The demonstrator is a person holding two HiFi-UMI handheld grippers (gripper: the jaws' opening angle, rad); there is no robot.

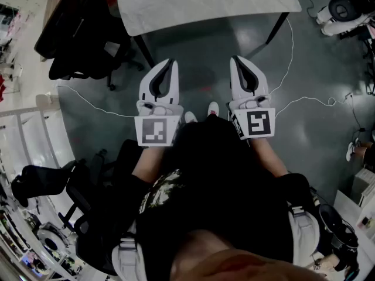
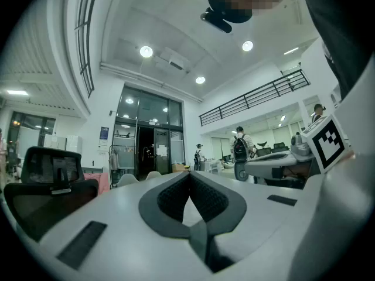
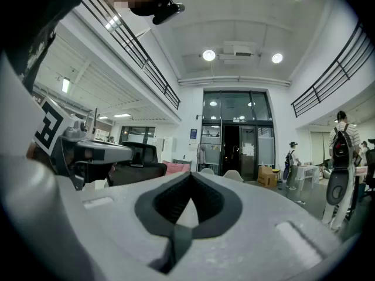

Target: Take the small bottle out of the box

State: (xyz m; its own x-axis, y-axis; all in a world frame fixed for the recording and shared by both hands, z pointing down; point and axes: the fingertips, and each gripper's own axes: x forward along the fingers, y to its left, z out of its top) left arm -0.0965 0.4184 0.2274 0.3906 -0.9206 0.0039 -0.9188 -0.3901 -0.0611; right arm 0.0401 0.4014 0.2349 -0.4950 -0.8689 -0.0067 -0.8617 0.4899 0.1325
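Standing on the grey floor [image 1: 199, 57] short of the white table [image 1: 205, 4], the person holds both grippers out in front. The left gripper [image 1: 173, 60] has its jaws pressed together on nothing. The right gripper [image 1: 234, 58] is likewise closed and empty. No view shows the small bottle or its box, so their place cannot be told. A brown carton [image 3: 266, 175] sits far off by the glass doors, its contents unseen.

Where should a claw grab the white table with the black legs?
Probably its long near edge, coming straight from the person's side. The white marbled table with black legs has a flat top, and that edge lies bare, facing the person, between the slanted legs.
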